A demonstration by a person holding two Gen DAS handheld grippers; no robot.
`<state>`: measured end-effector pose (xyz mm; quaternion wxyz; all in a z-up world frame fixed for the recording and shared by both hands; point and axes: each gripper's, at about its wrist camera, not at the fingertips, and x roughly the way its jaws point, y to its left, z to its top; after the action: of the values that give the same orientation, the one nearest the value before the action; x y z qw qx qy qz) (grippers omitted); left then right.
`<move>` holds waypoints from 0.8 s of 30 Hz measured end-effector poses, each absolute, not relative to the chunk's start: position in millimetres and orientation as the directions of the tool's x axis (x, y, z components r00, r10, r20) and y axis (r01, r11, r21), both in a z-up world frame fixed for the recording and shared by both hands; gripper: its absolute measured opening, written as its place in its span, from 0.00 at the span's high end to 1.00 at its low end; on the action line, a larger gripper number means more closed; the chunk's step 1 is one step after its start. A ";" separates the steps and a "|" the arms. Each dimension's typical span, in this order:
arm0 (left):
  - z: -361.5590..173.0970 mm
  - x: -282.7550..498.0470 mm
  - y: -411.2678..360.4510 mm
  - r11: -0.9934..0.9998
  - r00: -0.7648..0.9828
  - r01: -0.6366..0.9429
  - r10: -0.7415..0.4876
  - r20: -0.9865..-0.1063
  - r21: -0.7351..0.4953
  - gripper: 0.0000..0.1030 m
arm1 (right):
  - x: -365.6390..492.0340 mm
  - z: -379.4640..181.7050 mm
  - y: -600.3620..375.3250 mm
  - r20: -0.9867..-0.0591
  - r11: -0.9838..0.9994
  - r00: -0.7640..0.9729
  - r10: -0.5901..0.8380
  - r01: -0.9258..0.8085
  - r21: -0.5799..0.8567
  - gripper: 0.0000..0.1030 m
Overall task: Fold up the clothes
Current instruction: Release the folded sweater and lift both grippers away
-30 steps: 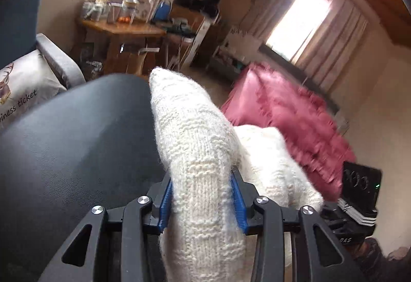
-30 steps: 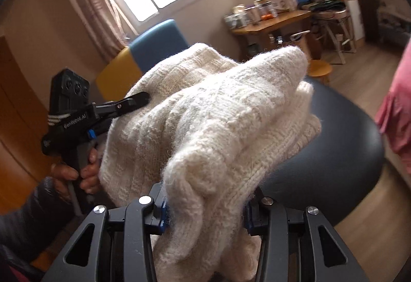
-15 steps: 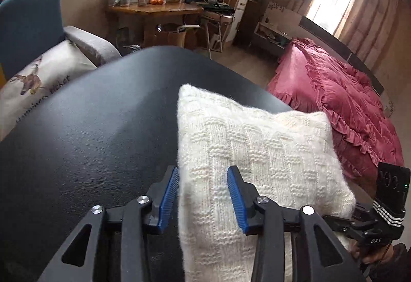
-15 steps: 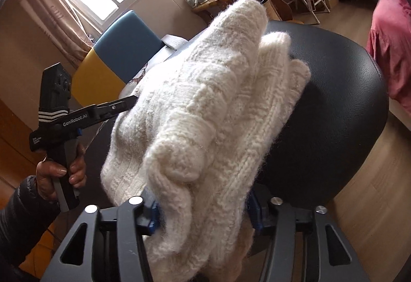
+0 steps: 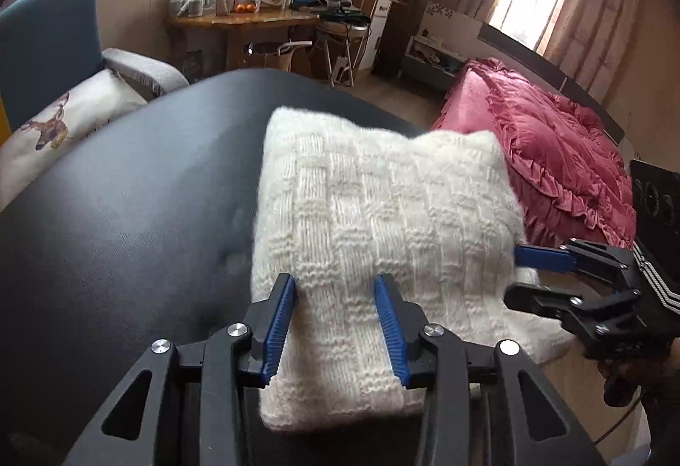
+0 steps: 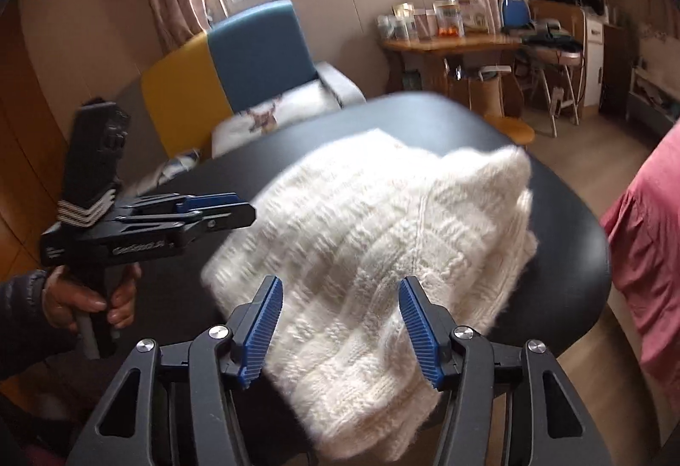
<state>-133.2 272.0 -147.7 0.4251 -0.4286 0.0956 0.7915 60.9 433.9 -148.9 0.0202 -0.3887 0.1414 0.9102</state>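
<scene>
On the black tabletop (image 5: 106, 211) a folded cream knit sweater (image 5: 382, 219) is laid, its basket-weave surface turned up and its layers stacked at the near edge. The left claw (image 5: 335, 321) is seen in the left wrist view with its blue-padded fingers (image 5: 280, 317) spread, one to each side of a strip of the sweater's near edge; whether the pads touch the wool cannot be told, and no fabric is bunched between them. The right claw (image 6: 340, 330) is likewise spread wide in the right wrist view, the sweater (image 6: 382, 253) lying between and beyond its fingers without being pinched. In the left wrist view the right claw (image 5: 518, 275) is found at the sweater's right edge, its jaws apart. In the right wrist view the left claw (image 6: 238, 211) is seen from the side, just beside the sweater's left edge, gripped by a hand (image 6: 89, 300) in a dark sleeve. A pink ruffled bed (image 5: 552, 168) is visible beyond the tabletop, and a blue and yellow armchair (image 6: 238, 58) stands behind it near a wooden side table (image 6: 450, 41) crowded with jars.
</scene>
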 end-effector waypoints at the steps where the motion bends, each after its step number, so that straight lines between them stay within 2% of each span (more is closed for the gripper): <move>1: -154.6 -130.9 273.3 -0.619 -0.258 -0.755 0.584 -0.769 -0.217 0.61 | 56.5 -161.4 439.3 -0.742 -0.955 -0.667 -0.062 -0.176 0.238 0.51; 3: -166.5 -127.0 275.2 -0.618 -0.235 -0.752 0.574 -0.784 -0.227 0.61 | 58.2 -171.1 449.6 -0.734 -0.944 -0.676 -0.062 -0.198 0.262 0.58; 6: -162.5 -126.1 272.2 -0.642 -0.244 -0.727 0.574 -0.782 -0.244 0.61 | 56.0 -171.1 447.6 -0.737 -0.958 -0.675 -0.033 -0.190 0.217 0.59; 9: -142.1 -115.3 269.2 -0.684 -0.342 -0.711 0.535 -0.772 -0.159 0.61 | 55.5 -161.1 442.7 -0.734 -0.961 -0.679 -0.001 -0.204 0.190 0.59; 14: -90.7 -81.6 259.1 -0.752 -0.552 -0.659 0.479 -0.683 0.006 0.60 | 64.3 -129.5 429.6 -0.690 -0.955 -0.721 0.064 -0.244 0.168 0.56; 18: -57.3 -59.8 253.1 -0.776 -0.601 -0.631 0.470 -0.646 0.023 0.60 | 80.7 -96.2 406.7 -0.612 -0.948 -0.770 0.180 -0.302 0.102 0.27; 22: -36.4 -40.4 245.4 -0.798 -0.649 -0.599 0.439 -0.622 0.062 0.59 | 84.8 -75.6 391.7 -0.586 -0.932 -0.769 0.255 -0.357 0.062 0.11; 24: -28.9 -33.5 237.6 -0.822 -0.700 -0.559 0.396 -0.594 0.110 0.58 | 79.8 -70.5 389.0 -0.605 -0.917 -0.743 0.288 -0.395 0.048 0.01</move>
<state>-33.5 237.6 -28.9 0.2621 -0.2853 0.1422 0.9109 79.8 389.0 -70.5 0.1838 -0.3081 0.0870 0.9294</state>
